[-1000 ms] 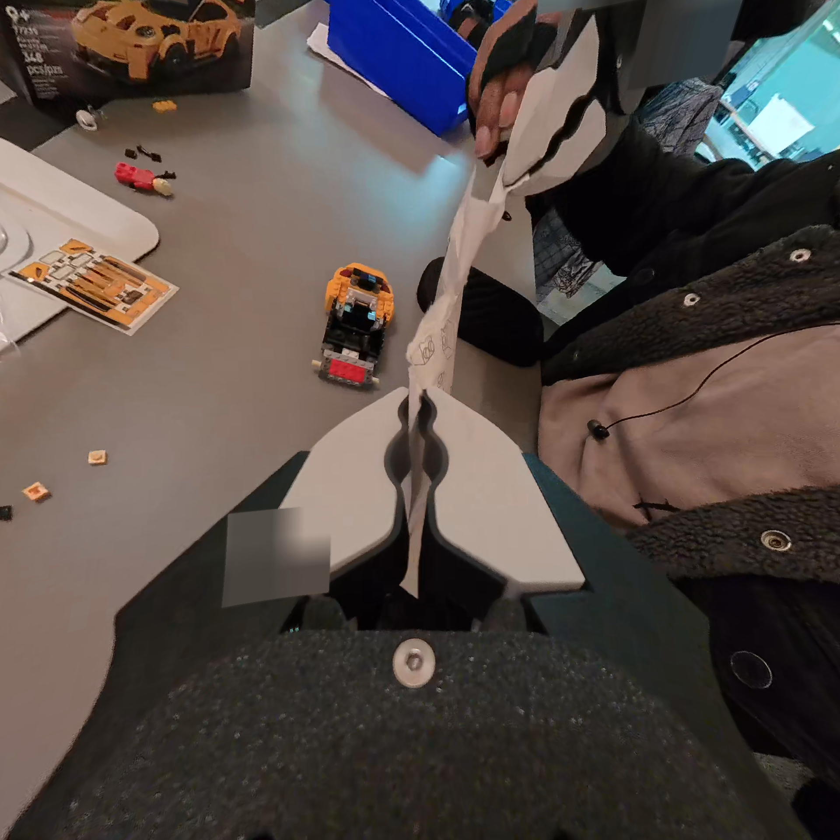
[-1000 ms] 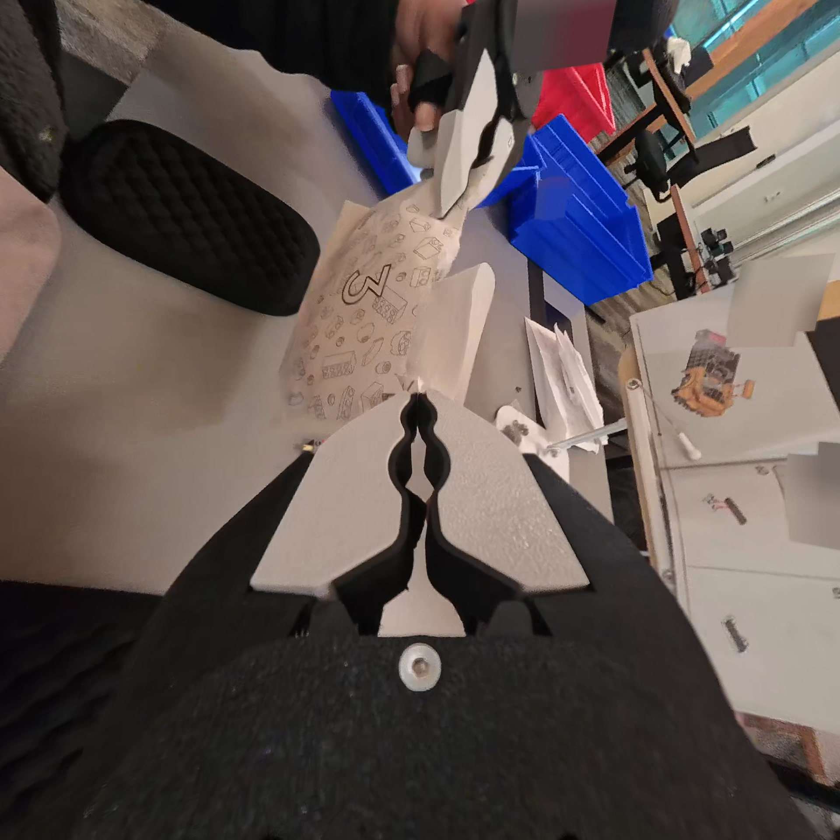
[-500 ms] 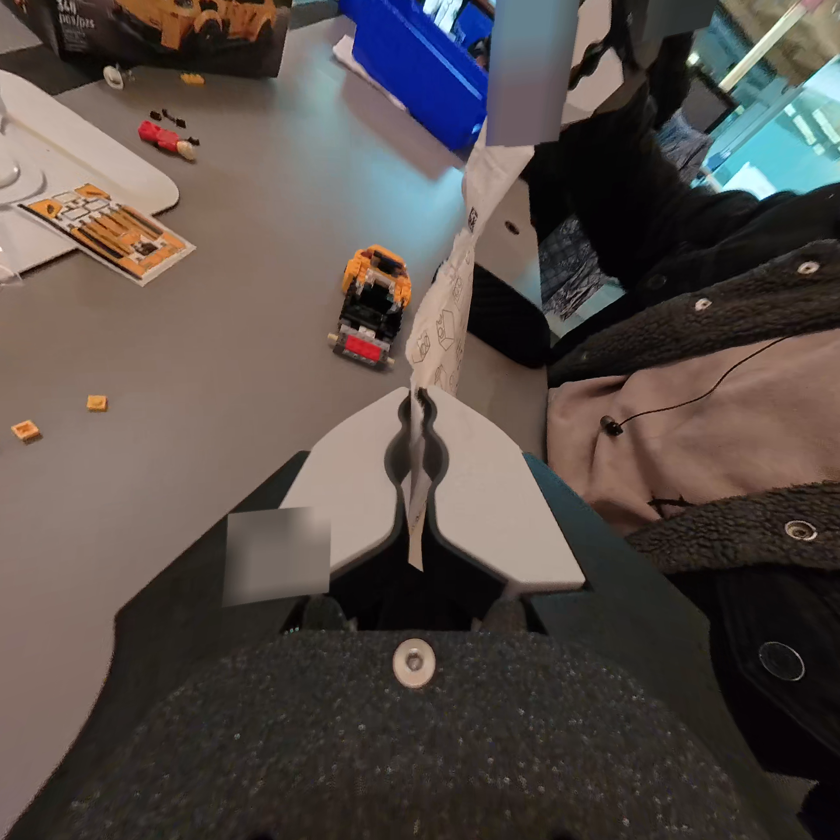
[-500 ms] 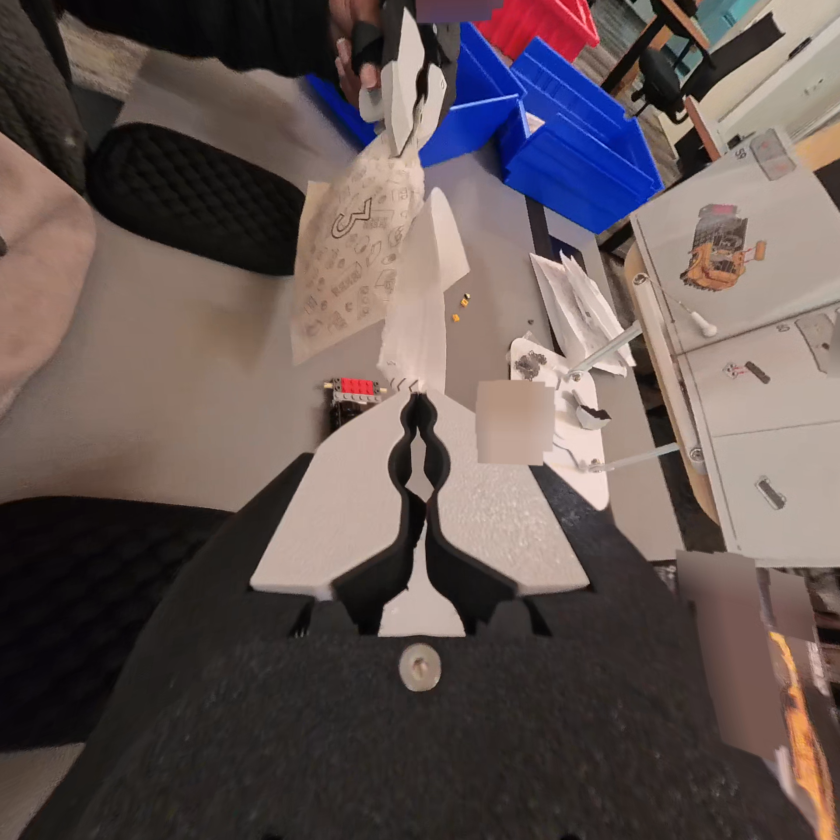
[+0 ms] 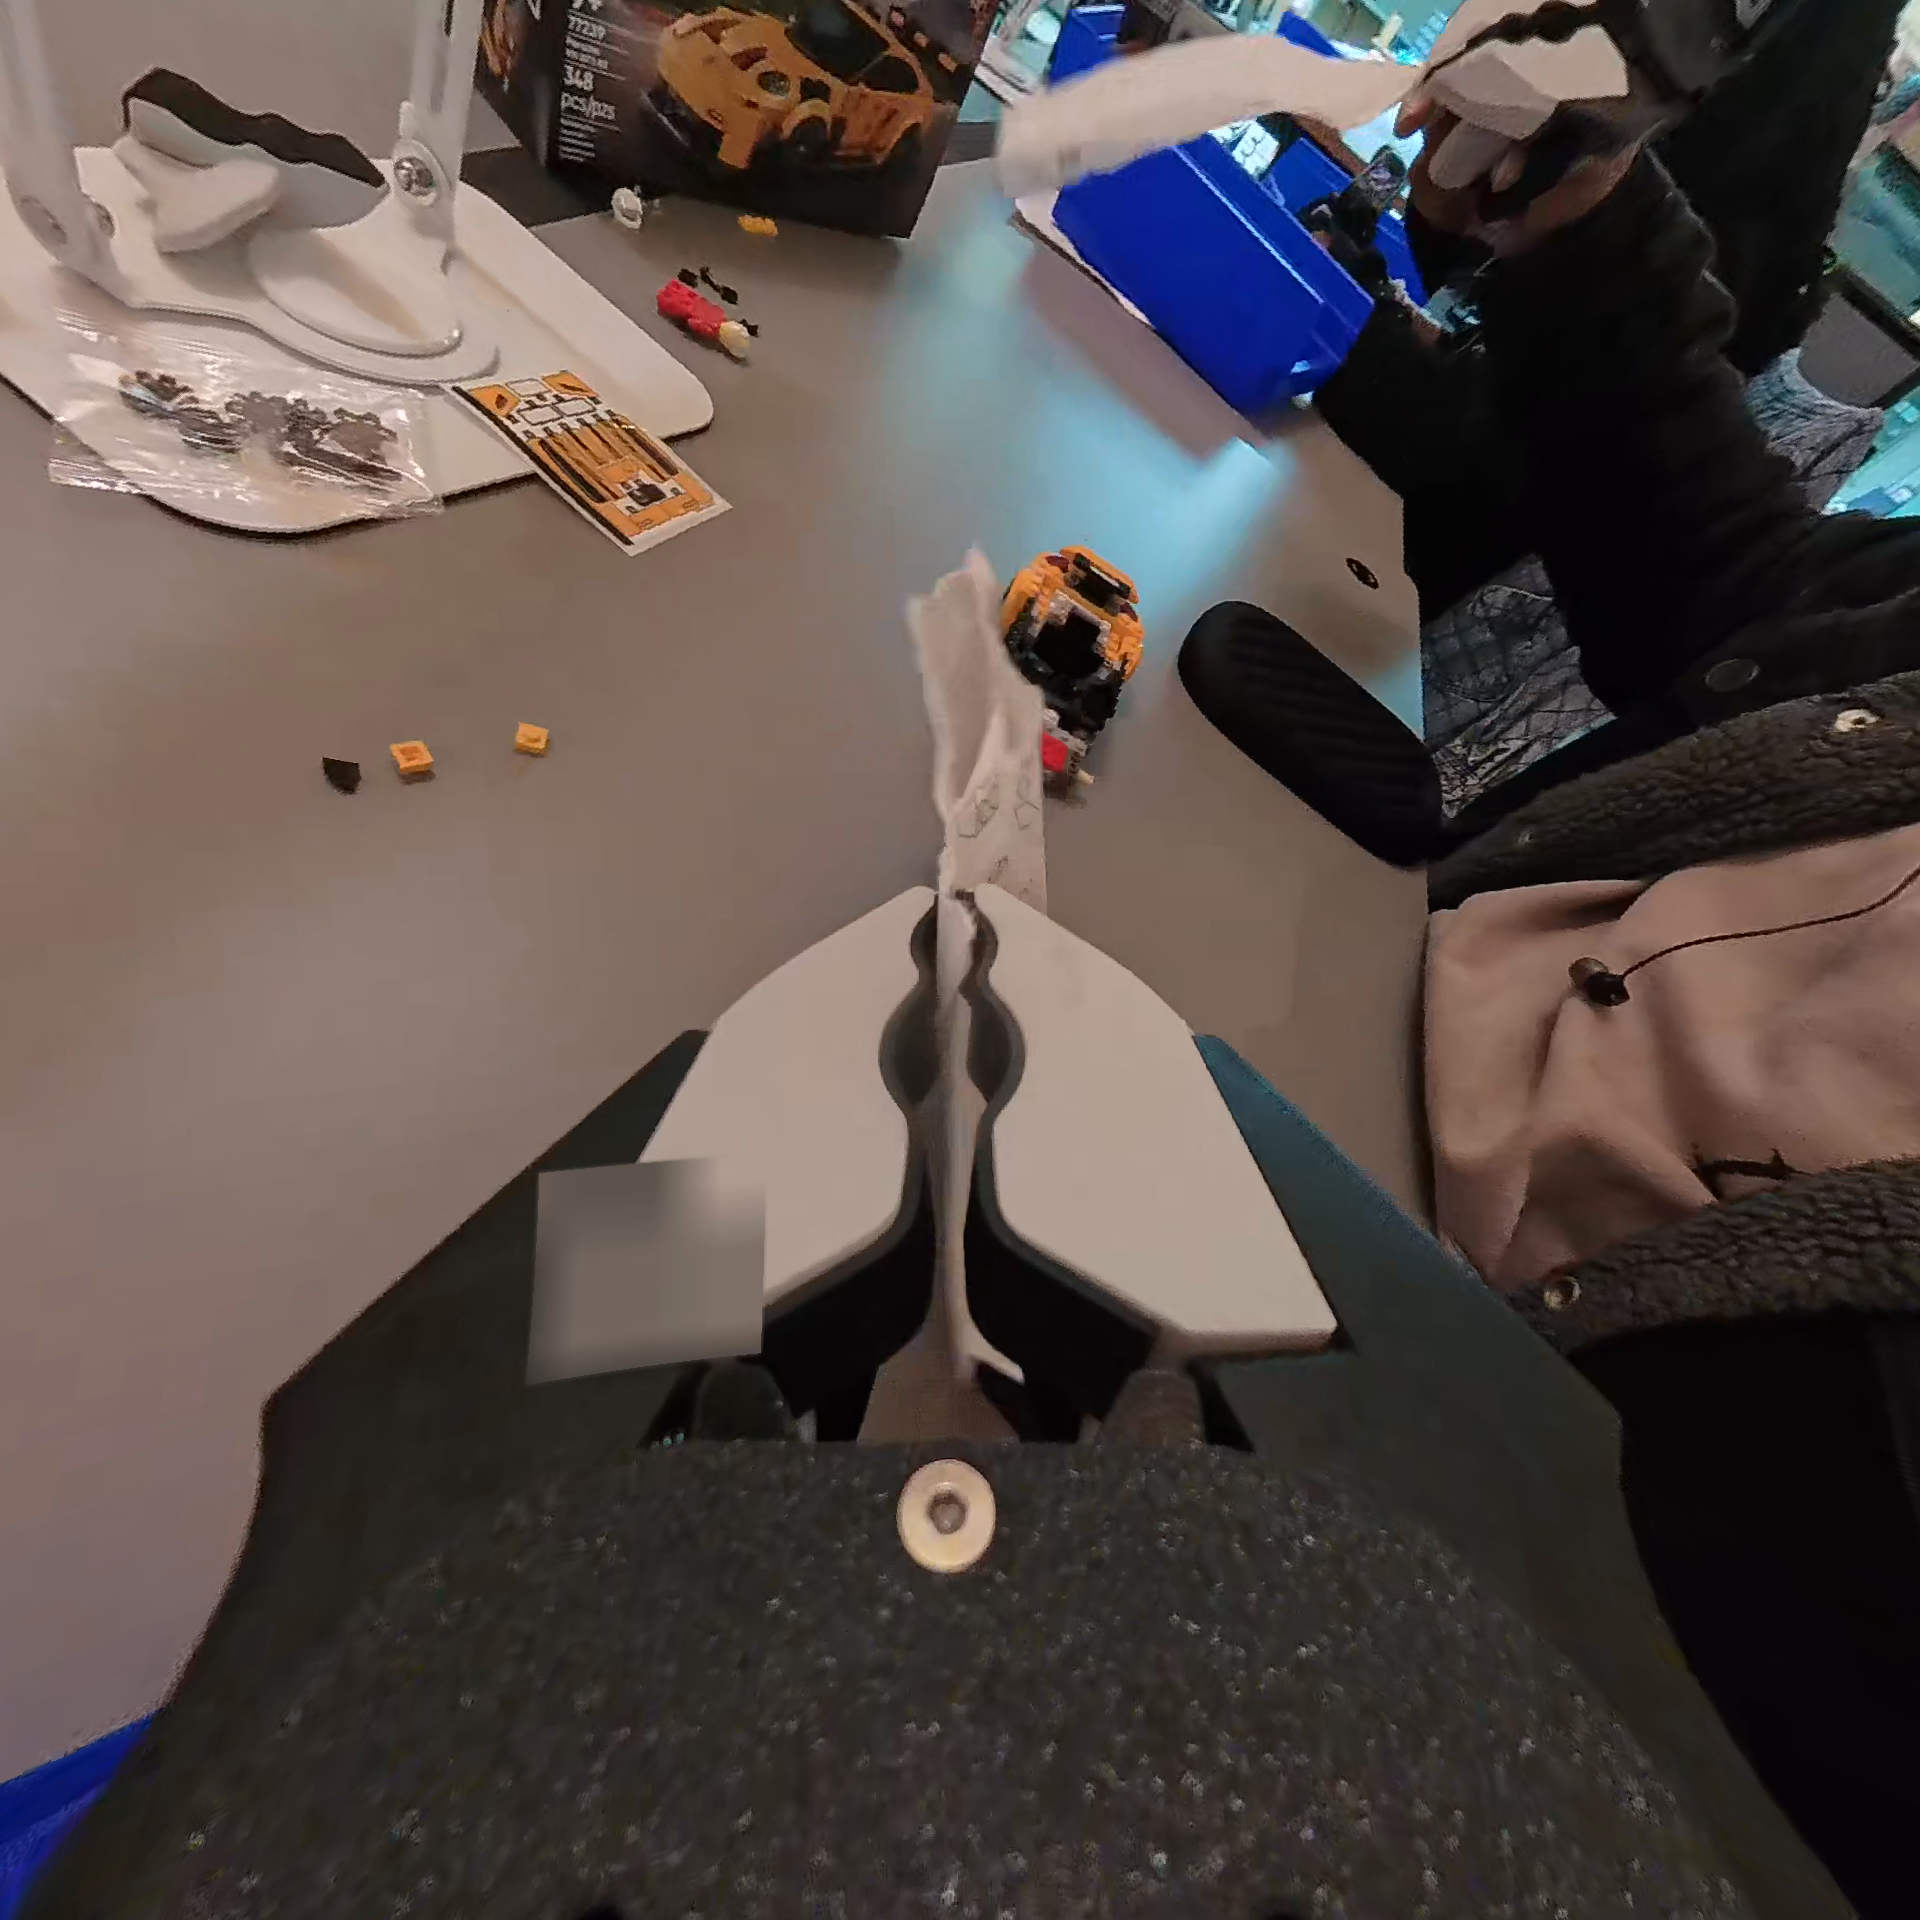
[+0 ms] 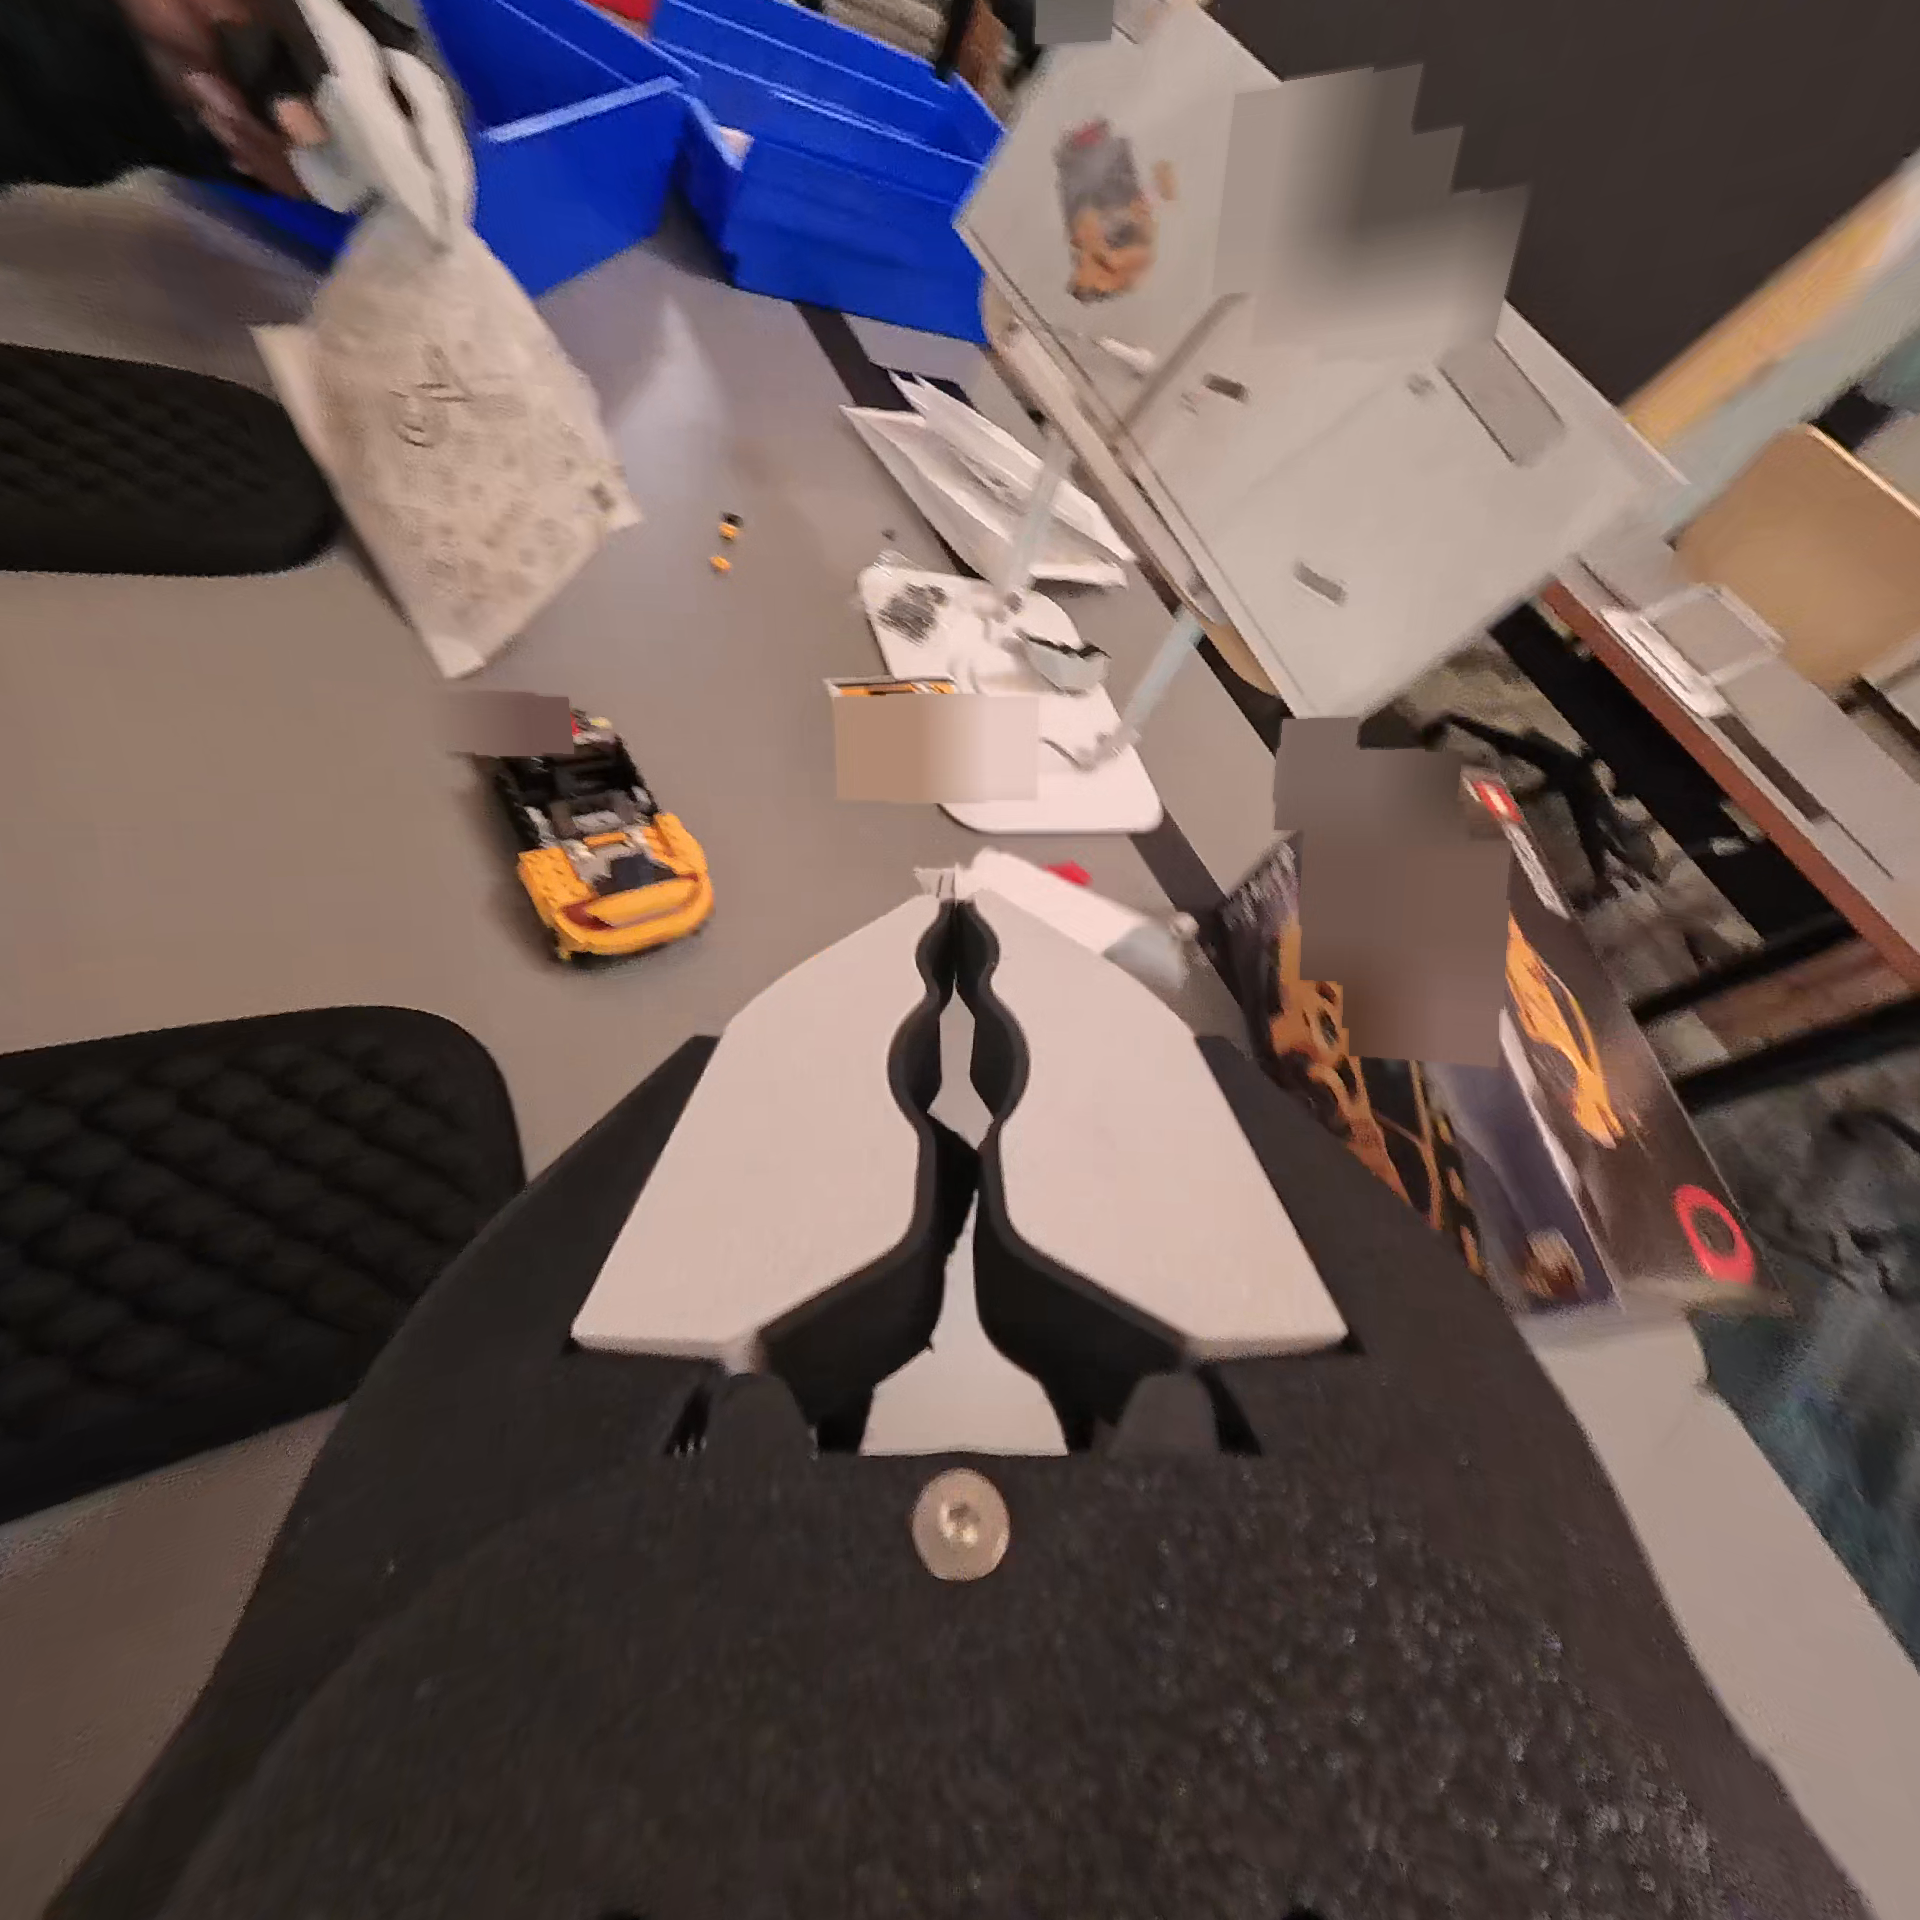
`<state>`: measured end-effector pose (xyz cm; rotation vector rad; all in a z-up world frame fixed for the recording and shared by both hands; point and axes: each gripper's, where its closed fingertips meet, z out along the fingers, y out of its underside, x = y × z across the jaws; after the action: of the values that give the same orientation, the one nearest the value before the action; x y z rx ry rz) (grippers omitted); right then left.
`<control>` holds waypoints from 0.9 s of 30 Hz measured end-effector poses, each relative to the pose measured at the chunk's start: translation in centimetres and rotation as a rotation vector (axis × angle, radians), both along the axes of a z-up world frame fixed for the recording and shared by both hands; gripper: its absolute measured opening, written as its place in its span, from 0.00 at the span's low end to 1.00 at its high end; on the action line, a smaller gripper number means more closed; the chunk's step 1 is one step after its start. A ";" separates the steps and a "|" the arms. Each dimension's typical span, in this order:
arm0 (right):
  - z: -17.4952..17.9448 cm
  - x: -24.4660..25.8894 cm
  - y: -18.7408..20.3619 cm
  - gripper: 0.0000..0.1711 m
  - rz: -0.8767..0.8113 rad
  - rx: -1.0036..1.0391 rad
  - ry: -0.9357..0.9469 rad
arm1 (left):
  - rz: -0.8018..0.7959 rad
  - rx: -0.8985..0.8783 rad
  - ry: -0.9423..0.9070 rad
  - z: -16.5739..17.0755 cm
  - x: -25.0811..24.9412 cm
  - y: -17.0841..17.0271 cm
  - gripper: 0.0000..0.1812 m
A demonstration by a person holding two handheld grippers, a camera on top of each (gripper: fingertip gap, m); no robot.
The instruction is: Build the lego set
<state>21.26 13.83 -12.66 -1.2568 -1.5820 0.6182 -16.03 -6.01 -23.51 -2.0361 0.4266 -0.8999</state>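
- The flat grey tabletop (image 5: 312, 987) carries everything in view.
- A row of blue plastic bins (image 6: 831, 197) stands along the far side of the tabletop.
- The dark printed cardboard set box (image 5: 727, 94), with a yellow car pictured on it, stands at the far edge in the left wrist view.
- A white flat-based stand (image 5: 343, 301) sits left of the box, with a clear plastic bag of small dark parts (image 5: 239, 436) lying on its base.
- My left gripper (image 5: 956, 914) is pressed together on a white printed paper bag (image 5: 982, 727); the paper runs between the fingers and rises above the tips.
- My right gripper (image 6: 954, 914) is pinched on a torn white paper strip (image 6: 940, 881); only a frayed edge shows at the tips.
- The partly built yellow-and-black brick car (image 5: 1075, 644) rests on the tabletop, just behind the bag and apart from both grippers.
- An orange-and-black sticker sheet (image 5: 592, 457) overlaps the stand's corner.
- Two small orange square plates (image 5: 412, 756) and a black piece lie loose to the left.
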 end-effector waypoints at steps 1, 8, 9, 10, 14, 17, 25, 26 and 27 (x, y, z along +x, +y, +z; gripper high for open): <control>-0.1 0.8 1.0 0.00 -0.040 -0.007 -0.001 | 0.003 0.005 0.005 -0.1 0.1 0.1 0.00; -4.1 8.2 10.2 0.00 -0.451 0.033 -0.100 | 0.001 0.116 0.045 0.8 1.6 0.7 0.00; -4.9 9.2 11.5 0.00 -0.511 0.049 -0.102 | 0.000 0.137 0.054 1.1 1.9 0.7 0.00; -5.9 10.1 12.6 0.00 -0.563 0.059 -0.110 | -0.004 0.156 0.063 1.2 2.1 0.7 0.00; -12.2 11.0 14.2 0.00 -0.616 0.014 -0.206 | -0.025 0.200 0.087 1.4 2.8 0.1 0.00; -17.4 11.0 14.4 0.00 -0.615 -0.044 -0.311 | -0.035 0.226 0.103 1.3 3.0 -0.7 0.00; -18.8 8.7 14.4 0.31 -0.587 -0.167 -0.300 | -0.073 0.287 0.112 0.8 4.0 -1.8 0.00; -17.8 7.9 14.0 0.34 -0.570 -0.157 -0.283 | -0.088 0.304 0.117 0.8 4.3 -2.0 0.00; -16.7 7.0 13.3 0.37 -0.543 -0.144 -0.268 | -0.104 0.319 0.129 0.7 4.6 -2.1 0.00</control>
<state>28.21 27.13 -29.39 -1.8488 -1.3296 0.2234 -11.44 -8.15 -22.85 -1.7953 0.7062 -0.7124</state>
